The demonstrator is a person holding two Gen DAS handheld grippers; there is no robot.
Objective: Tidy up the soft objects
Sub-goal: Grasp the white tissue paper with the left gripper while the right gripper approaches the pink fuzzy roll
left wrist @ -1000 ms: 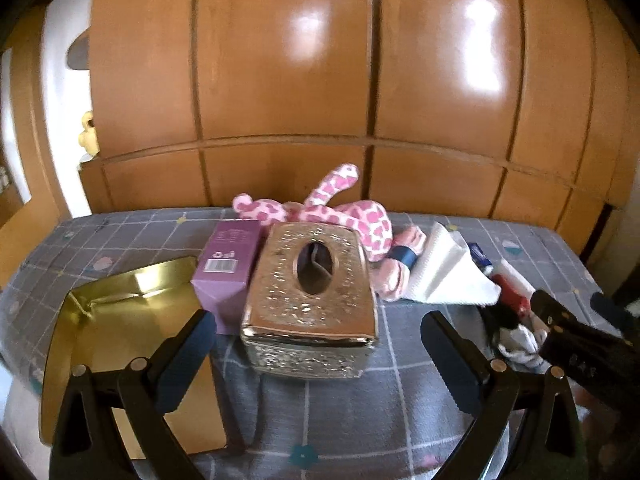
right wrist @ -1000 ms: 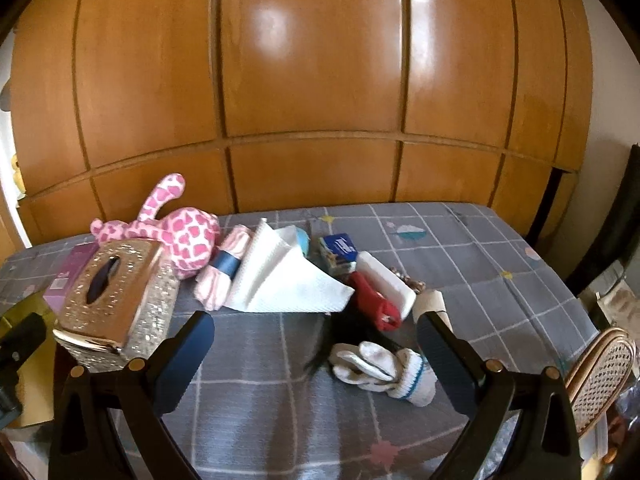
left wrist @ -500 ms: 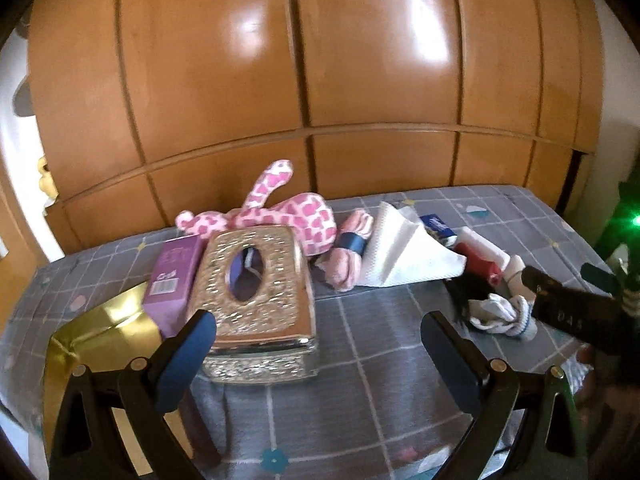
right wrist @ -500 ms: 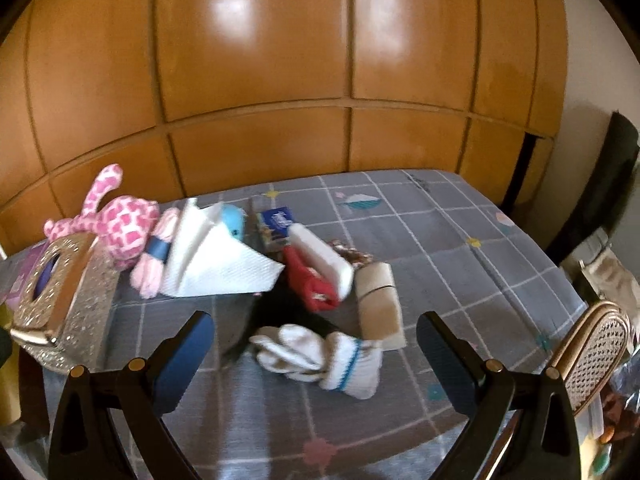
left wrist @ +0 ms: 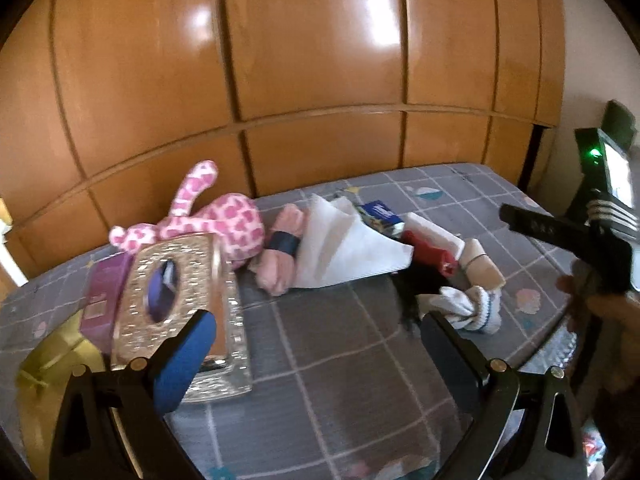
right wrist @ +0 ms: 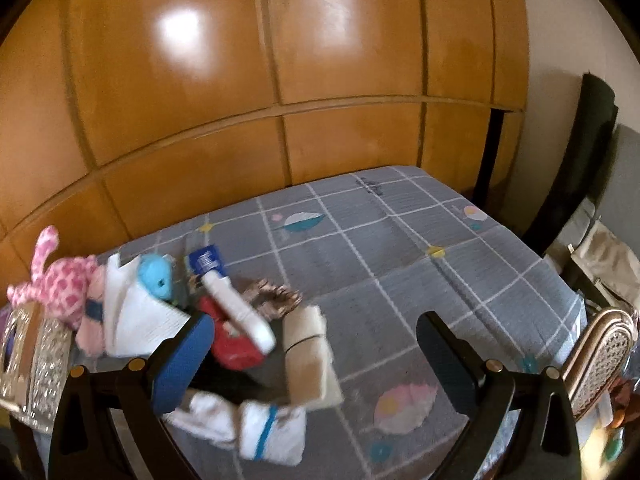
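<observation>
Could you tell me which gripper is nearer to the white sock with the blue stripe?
Right. The right gripper hovers directly above the white sock; the left gripper sits farther left, by the tissue box.

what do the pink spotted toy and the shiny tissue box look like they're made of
Pink spotted toy: plush fabric, matte and fuzzy, with a limp, stuffed shape.
Tissue box: probably metal or metallic-coated plastic, silver-gold with an embossed, glittering texture that catches the light; the frames cannot settle which.

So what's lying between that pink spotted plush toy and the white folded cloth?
A rolled pink cloth with a dark blue band sits between the pink spotted plush toy and the white folded cloth, touching both, clearest in the left wrist view.
</observation>
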